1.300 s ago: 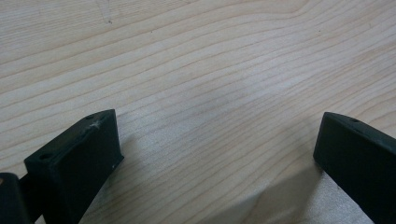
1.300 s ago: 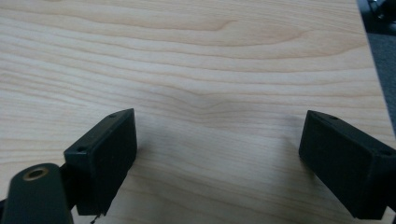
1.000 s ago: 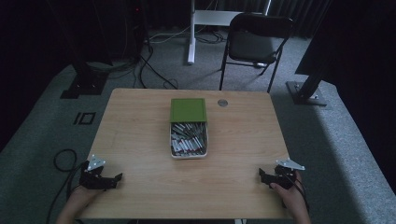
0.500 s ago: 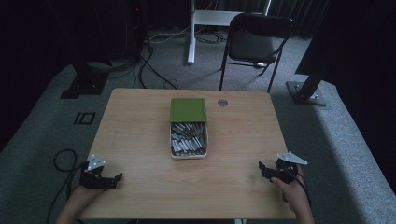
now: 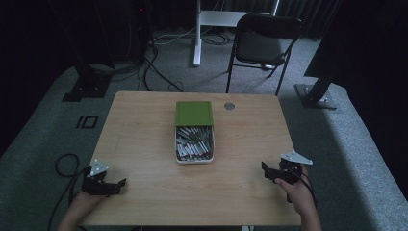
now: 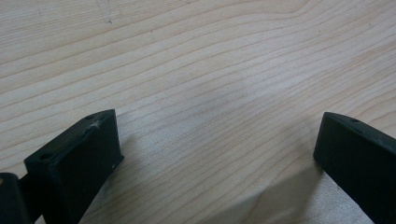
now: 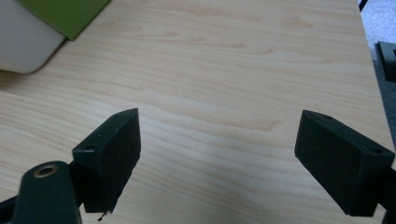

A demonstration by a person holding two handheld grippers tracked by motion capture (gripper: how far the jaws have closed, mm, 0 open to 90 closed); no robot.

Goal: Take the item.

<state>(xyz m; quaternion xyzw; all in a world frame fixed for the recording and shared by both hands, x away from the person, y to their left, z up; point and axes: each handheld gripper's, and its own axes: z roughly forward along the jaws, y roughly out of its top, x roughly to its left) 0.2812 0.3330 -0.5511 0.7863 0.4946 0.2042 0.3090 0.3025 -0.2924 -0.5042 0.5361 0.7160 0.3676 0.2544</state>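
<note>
A white box point(image 5: 194, 144) with several grey metal pieces inside sits mid-table, its green lid point(image 5: 194, 113) slid half off toward the far side. My left gripper point(image 5: 119, 184) rests open near the table's front left corner, jaws wide over bare wood point(image 6: 219, 140). My right gripper point(image 5: 265, 172) is open near the front right edge, held by a hand, jaws apart with nothing between them point(image 7: 217, 149). In the right gripper view the white box's corner point(image 7: 23, 46) and green lid point(image 7: 65, 14) lie far ahead at upper left.
A small round grey disc point(image 5: 229, 106) sits at the table's far edge. A black folding chair point(image 5: 262, 45) stands behind the wooden table point(image 5: 144, 130). Black stand bases and cables lie on the grey carpet around it.
The right gripper has shifted slightly along the front right edge and lifted a little. The left gripper has stayed put.
</note>
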